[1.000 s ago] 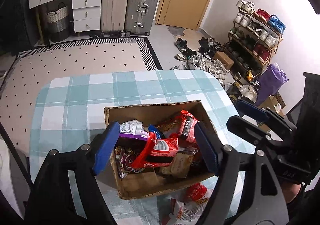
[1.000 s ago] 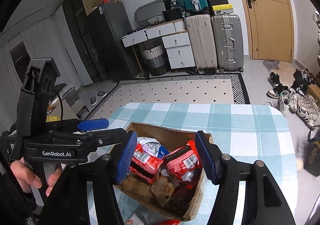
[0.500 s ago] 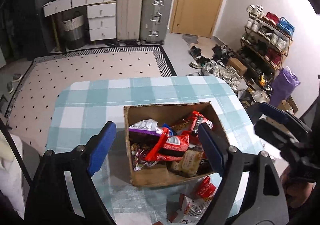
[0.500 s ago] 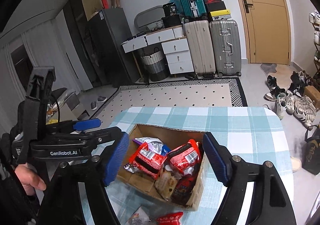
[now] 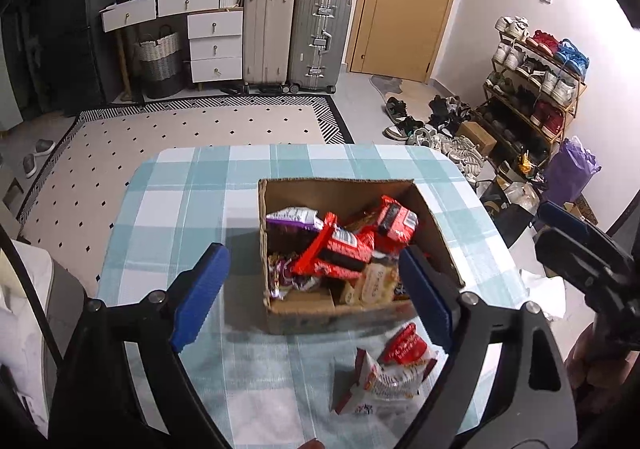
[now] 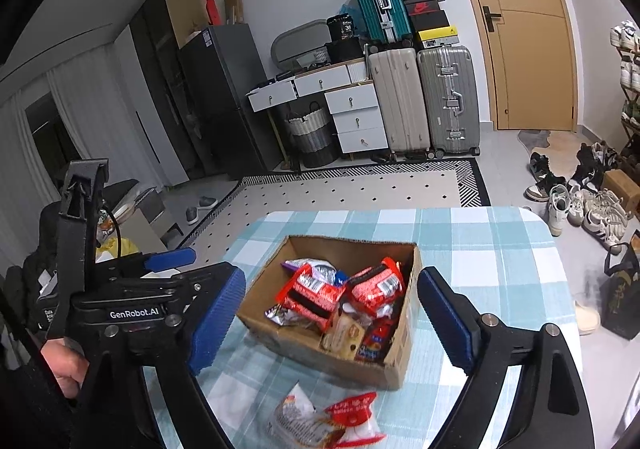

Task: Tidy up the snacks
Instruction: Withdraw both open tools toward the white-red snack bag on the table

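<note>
Both tongs are pulling back and up since a second ago; the cardboard box (image 5: 352, 249), which was filling the lower frame between the pads, is now sitting mid-frame with more of the table (image 5: 180, 209) showing. Left tongs (image 5: 316, 289) are hanging spread, gripping nothing. Right tongs (image 6: 332, 321) are likewise spread and empty.

Snacks are lying heaped in the box at frame centre, a red packet (image 5: 340, 253) on top. One red-and-white packet (image 5: 384, 373) is lying loose on the table, lower centre, just in front of the box.

Risk: the heap is sitting high, so a packet dropped on top may be sliding out (the loose one looks slippery).

The right view is showing the left tongs' handle at lower left; the left view is showing the shoe rack (image 5: 536, 81) at right.
</note>
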Tool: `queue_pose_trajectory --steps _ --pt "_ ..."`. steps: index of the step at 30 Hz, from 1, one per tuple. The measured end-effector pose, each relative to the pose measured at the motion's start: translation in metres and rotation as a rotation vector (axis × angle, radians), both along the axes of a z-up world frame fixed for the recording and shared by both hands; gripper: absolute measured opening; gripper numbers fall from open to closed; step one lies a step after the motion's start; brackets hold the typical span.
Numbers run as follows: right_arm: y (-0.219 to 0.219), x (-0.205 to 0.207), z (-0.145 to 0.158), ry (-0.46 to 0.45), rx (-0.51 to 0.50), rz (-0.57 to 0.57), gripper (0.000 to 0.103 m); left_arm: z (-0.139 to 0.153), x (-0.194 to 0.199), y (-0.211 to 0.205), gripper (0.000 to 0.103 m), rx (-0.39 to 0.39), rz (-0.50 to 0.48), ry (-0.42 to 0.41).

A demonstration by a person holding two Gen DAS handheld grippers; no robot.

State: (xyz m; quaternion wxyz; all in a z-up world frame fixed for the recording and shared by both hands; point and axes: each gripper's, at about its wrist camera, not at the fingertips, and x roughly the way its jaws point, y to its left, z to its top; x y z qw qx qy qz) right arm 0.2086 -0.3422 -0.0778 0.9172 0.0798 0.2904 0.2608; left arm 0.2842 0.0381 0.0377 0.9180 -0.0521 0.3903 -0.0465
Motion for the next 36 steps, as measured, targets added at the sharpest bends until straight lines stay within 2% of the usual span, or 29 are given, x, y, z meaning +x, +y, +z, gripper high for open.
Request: queue_pose_trajectory --steps 7,11,15,19,22,23,24,28,36 --pt "-0.008 -0.031 -0.009 0.006 0.015 -0.009 0.092 -0.004 -0.031 -0.001 0.087 -0.022 0.005 -0.002" --pt "-0.011 -0.046 -0.023 0.024 0.026 -0.022 0.093 -0.013 -0.044 -0.006 0.09 -0.04 0.004 0.012" --pt "-0.017 -0.06 -0.039 0.051 0.044 -0.033 0.093 -0.023 -0.056 -0.015 0.091 -0.03 -0.004 0.011" --pt "-0.023 -0.073 -0.051 0.066 0.056 -0.047 0.093 -0.033 -0.064 -0.019 0.091 -0.051 -0.014 0.021" --pt "-0.027 -0.079 -0.057 0.068 0.059 -0.052 0.093 -0.042 -0.072 -0.023 0.097 -0.052 -0.02 0.014" --pt "-0.029 -0.082 -0.06 0.065 0.056 -0.056 0.093 -0.046 -0.074 -0.024 0.102 -0.049 -0.024 0.012" --pt "-0.029 -0.084 -0.062 0.063 0.055 -0.057 0.093 -0.049 -0.075 -0.026 0.102 -0.044 -0.028 0.01" --pt "-0.034 -0.091 -0.074 0.068 0.047 -0.065 0.093 -0.07 -0.078 -0.032 0.102 -0.03 -0.053 0.041" --pt "-0.042 -0.097 -0.101 0.104 0.045 -0.087 0.093 -0.123 -0.08 -0.043 0.102 -0.074 -0.076 0.121"
